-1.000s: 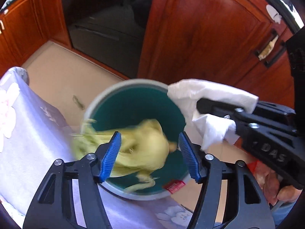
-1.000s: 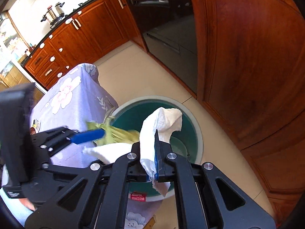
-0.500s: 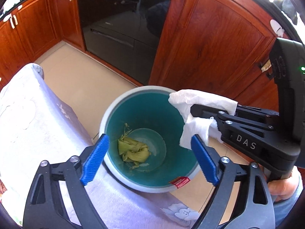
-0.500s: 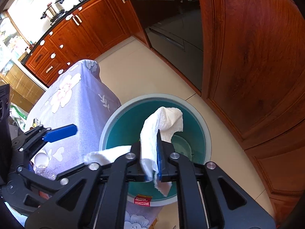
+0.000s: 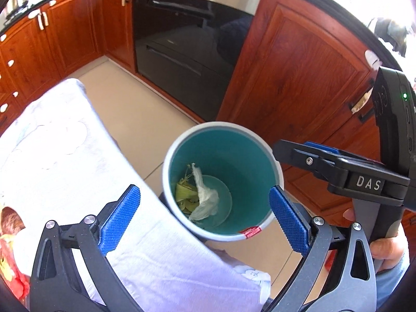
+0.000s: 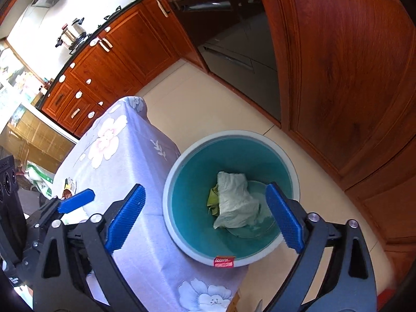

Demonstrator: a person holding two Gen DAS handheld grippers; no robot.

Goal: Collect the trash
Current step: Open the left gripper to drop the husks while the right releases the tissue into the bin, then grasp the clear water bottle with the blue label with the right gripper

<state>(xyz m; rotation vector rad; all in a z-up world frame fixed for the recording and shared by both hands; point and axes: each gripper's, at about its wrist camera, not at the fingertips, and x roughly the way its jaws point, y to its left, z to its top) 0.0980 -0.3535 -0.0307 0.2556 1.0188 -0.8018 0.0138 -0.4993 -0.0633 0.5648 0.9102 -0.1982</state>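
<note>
Floral tablecloth [image 6: 124, 150] beside bin [image 6: 231, 140], tiled kitchen floor [image 6: 208, 98].

bin [image 6: 182, 171]: smooth plastic, teal inside. tissue [image 6: 235, 202]: crumpled paper. tablecloth [image 6: 124, 153]: matt floral cloth. cabinets [image 6: 338, 65]: glossy wood. gripper pads [image 6: 283, 217]: textured blue.

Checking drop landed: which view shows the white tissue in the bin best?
Right wrist view: the white tissue lies large and unobstructed at the bottom of the teal bin, over green scraps. Left wrist view shows it smaller and narrower.
</note>
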